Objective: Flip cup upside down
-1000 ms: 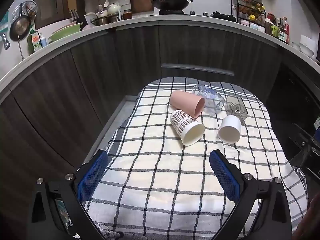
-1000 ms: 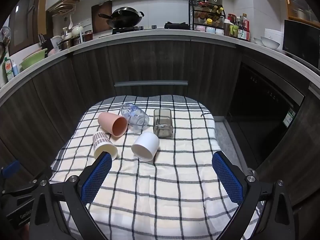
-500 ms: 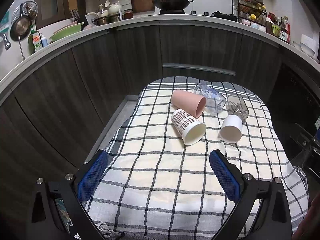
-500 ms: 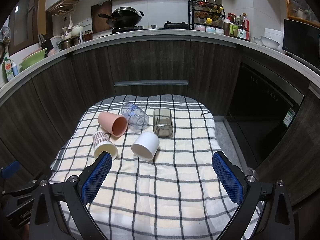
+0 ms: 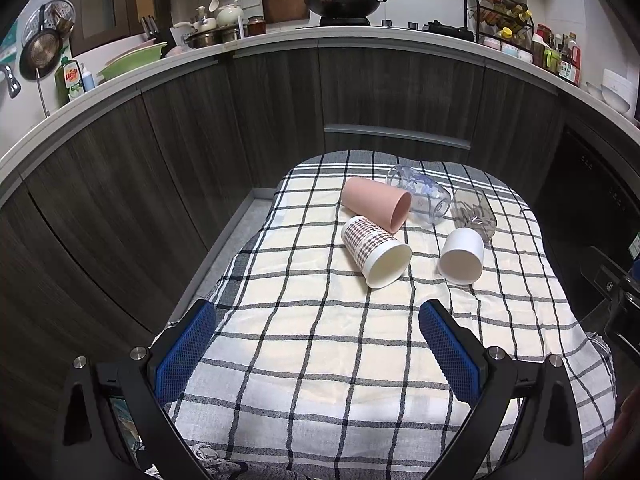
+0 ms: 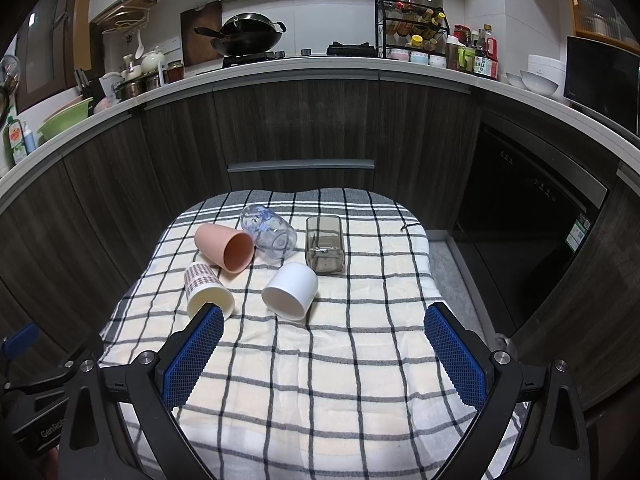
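Several cups lie on their sides on a checked cloth (image 5: 320, 360) (image 6: 320, 360): a pink cup (image 5: 376, 204) (image 6: 224, 246), a brown-checked paper cup (image 5: 374, 250) (image 6: 208, 290), a white cup (image 5: 462, 256) (image 6: 290, 290), a clear glass (image 5: 420, 198) (image 6: 270, 232) and a smoky square glass (image 5: 474, 214) (image 6: 324, 244). My left gripper (image 5: 318, 316) is open and empty, short of the paper cup. My right gripper (image 6: 324, 316) is open and empty, just short of the white cup.
Dark cabinet fronts (image 6: 300, 128) curve around the far side of the table. The counter above holds a wok (image 6: 248, 38), bottles (image 6: 472, 54) and bowls (image 6: 536, 78). A grey floor strip (image 5: 236, 240) runs along the table's left edge.
The left gripper has drifted slightly left, so the cups sit a little further right in its view. The right gripper has not visibly moved.
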